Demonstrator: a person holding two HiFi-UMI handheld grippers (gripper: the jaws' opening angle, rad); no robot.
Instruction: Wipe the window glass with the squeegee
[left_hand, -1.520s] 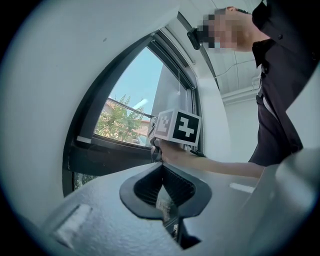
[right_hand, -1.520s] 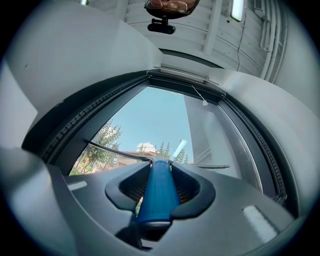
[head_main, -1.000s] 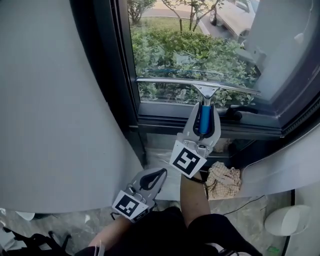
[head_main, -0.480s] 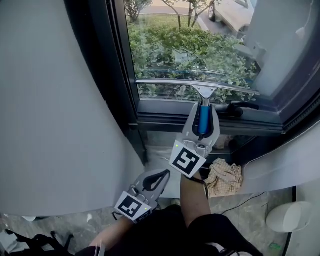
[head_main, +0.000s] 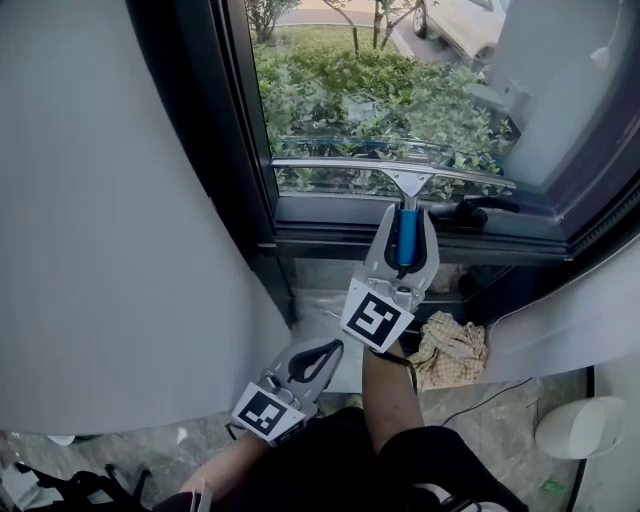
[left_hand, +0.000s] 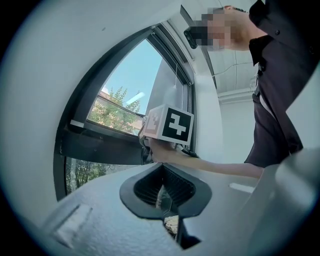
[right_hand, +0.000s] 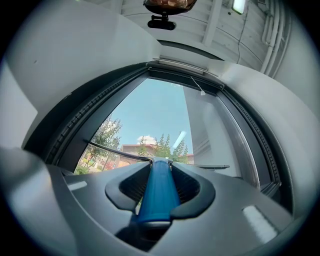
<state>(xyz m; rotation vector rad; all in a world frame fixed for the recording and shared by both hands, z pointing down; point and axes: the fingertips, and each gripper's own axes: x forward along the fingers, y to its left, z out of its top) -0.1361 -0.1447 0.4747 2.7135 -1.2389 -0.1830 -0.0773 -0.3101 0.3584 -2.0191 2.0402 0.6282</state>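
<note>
While the right gripper (head_main: 405, 218) stays clenched on the squeegee's blue handle (head_main: 405, 240), almost nothing has shifted over the last second. Between the jaws the handle runs straight out. Just past their tips it meets the metal head of the squeegee (head_main: 400, 178), whose blade lies crosswise to the jaws against the window glass (head_main: 400, 90). The right gripper view shows the same grip: the handle (right_hand: 159, 192) is seated squarely between the two pads and the blade bar crosses the pane ahead of them.

That blade has held close to the same low line on the glass, a little above the bottom frame (head_main: 330, 212). The stroke therefore looks to be at or near its lower end rather than in mid-pull. Judging from this, the pass is about finished and the next move calls for lifting off and starting a fresh strip. How clean the upper pane is cannot be told.

Well behind and below the working jaws, the left gripper (head_main: 328, 348) has crept up slightly. Its jaws are pressed together on nothing, and it takes no part in the wipe. A crumpled rag (head_main: 450, 350) lies on the floor beneath the right gripper.
</note>
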